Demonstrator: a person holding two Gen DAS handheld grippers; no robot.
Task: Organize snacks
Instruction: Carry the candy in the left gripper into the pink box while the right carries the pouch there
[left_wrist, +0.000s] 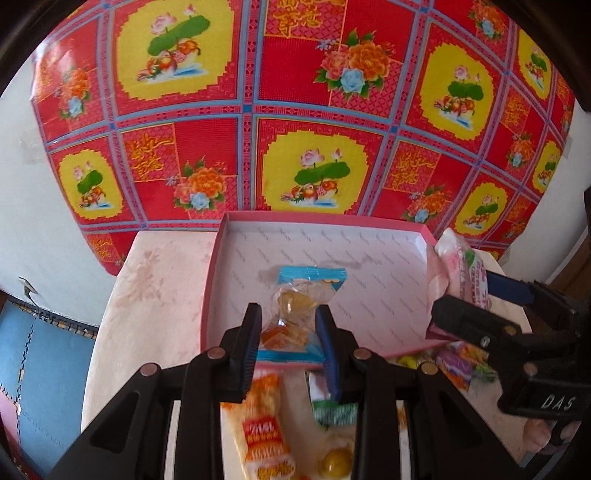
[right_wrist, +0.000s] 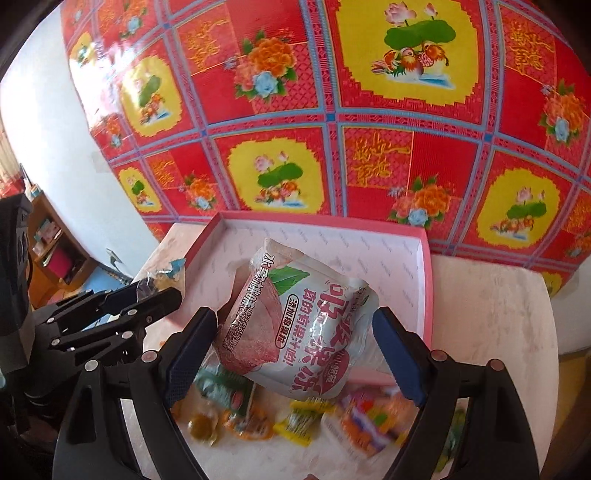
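Snacks lie loose on the pale marbled worktop (left_wrist: 147, 295) in front of a shallow pink box (left_wrist: 369, 221), whose white lining is bare in both views. Leftmost in the left wrist view, an orange-and-white wrapped bar (left_wrist: 264, 424) lies below the tongs, with a green-and-white packet (left_wrist: 328, 406) and a round yellow sweet (left_wrist: 336, 463) just to its right; the right wrist view shows this heap only as a blur. The left tongs (left_wrist: 288, 332) are closed on a clear candy packet (left_wrist: 295, 314), pads pressing its pinched waist. That packet has blue sealed ends and amber-yellow pieces inside, and it hangs over the box's near rim. From the right wrist camera the left tongs (right_wrist: 155, 295) appear side-on at the left, with only a crinkled clear end and a scrap of blue visible.

Further right, the right tongs (right_wrist: 295, 350) grip a wide white-and-pink pouch (right_wrist: 295, 321), the jaws spread broadly with both blue pads against its sides. The pouch is puffy, printed with large pink characters, a green leaf and a pink fruit slice, and it is held tilted above the box's near edge. The left wrist view catches only the pouch's upper end (left_wrist: 465, 266) beside the box's right wall, behind the right tongs' black linkage (left_wrist: 480, 306). A red, yellow and blue flowered cloth (left_wrist: 295, 110) covers the wall behind.
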